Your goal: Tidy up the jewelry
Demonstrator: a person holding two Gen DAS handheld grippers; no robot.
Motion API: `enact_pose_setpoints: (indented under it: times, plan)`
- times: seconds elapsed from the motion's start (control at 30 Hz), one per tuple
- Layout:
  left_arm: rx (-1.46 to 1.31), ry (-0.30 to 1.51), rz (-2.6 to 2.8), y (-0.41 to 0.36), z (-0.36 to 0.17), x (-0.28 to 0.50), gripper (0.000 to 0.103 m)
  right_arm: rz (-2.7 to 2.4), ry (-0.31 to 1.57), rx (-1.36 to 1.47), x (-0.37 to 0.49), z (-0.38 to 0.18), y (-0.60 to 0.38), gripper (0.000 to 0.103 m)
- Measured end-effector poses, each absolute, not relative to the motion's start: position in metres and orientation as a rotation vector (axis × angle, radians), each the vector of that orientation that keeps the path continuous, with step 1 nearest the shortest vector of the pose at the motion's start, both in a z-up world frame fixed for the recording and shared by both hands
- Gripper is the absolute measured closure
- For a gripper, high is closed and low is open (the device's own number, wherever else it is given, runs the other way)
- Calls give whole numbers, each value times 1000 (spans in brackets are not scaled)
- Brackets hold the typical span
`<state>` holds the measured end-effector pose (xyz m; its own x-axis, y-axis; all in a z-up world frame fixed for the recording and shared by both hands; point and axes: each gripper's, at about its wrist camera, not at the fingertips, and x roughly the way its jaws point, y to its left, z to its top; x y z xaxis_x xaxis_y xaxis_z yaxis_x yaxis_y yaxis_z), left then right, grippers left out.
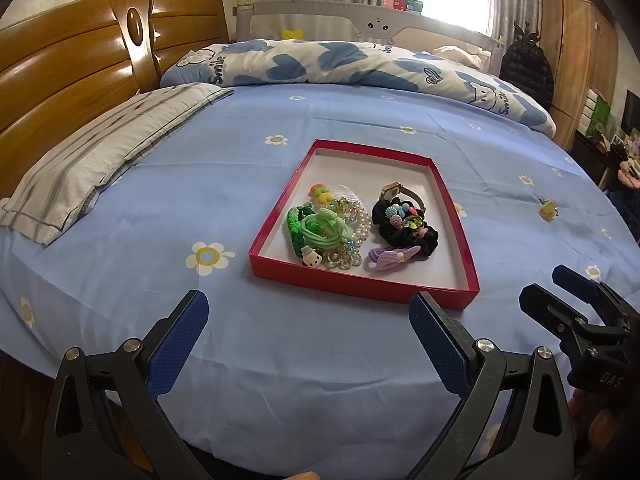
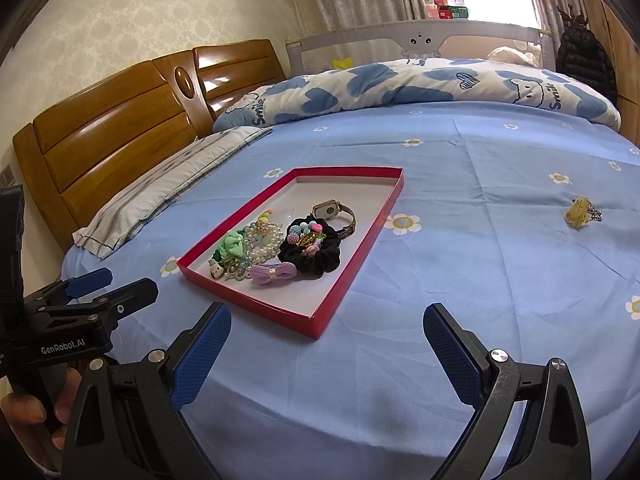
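Observation:
A shallow red tray [image 1: 362, 285] [image 2: 256, 306] lies on the blue flowered bed sheet. It holds green hair ties [image 1: 320, 228], pearl beads [image 1: 360, 218], a black scrunchie with charms [image 1: 404, 224] [image 2: 312, 250], a purple bow [image 1: 394, 258] [image 2: 272, 272] and a watch [image 1: 394, 192] [image 2: 334, 212]. A yellow ring [image 1: 547, 210] [image 2: 582, 212] lies loose on the sheet, right of the tray. My left gripper [image 1: 308, 314] is open and empty, near the tray's front edge. My right gripper [image 2: 326, 326] is open and empty, by the tray's near right corner; it also shows in the left wrist view [image 1: 560, 284].
A striped pillow [image 1: 100, 160] lies at the left by the wooden headboard [image 1: 72, 80]. A rolled blue-heart duvet [image 1: 360, 64] runs along the far side. A wardrobe [image 1: 576, 52] and a dark jacket [image 1: 528, 68] stand at the right.

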<state>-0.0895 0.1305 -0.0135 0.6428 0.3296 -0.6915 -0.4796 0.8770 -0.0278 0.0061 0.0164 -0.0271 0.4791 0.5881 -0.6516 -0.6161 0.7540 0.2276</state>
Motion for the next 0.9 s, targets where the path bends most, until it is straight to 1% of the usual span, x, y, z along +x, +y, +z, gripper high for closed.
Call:
enact_pose_setpoints:
  times: [0.9]
  plan:
    - [-224,746,465,130,-14,-90,2,742,770,-43,3,-23,18,5]
